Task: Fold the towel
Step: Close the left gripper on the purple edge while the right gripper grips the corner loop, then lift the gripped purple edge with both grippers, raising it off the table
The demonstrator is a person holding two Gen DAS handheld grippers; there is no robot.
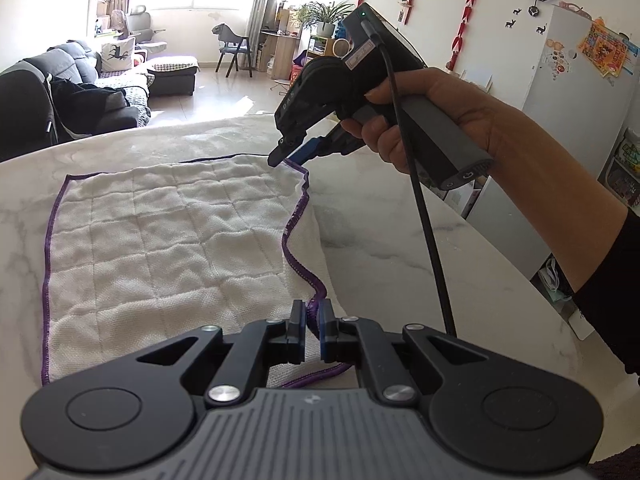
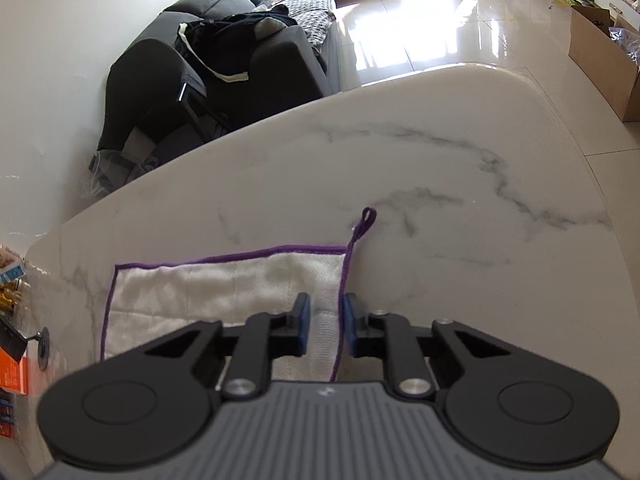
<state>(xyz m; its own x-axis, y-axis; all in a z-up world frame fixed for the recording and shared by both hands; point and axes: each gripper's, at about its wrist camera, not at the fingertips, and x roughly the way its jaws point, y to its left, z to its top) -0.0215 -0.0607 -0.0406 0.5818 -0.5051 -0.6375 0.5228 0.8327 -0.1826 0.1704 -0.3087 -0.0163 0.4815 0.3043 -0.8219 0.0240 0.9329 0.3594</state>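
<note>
A white waffle towel (image 1: 160,248) with purple trim lies flat on the marble table (image 1: 400,240). My left gripper (image 1: 313,320) is shut on the towel's near right corner, pinching the purple hem. My right gripper (image 1: 286,152) reaches the towel's far right corner in the left wrist view, its tips at the hem. In the right wrist view the right gripper (image 2: 324,320) is open, its jaws on either side of the towel's (image 2: 224,292) purple edge. A purple hanging loop (image 2: 366,220) sticks out from the towel's far corner.
The table's (image 2: 440,184) rounded edge runs behind the towel. A dark sofa (image 2: 224,56) with clothes stands beyond it. A cardboard box (image 2: 604,56) sits on the floor at the right. Small items (image 2: 12,344) lie at the table's left edge.
</note>
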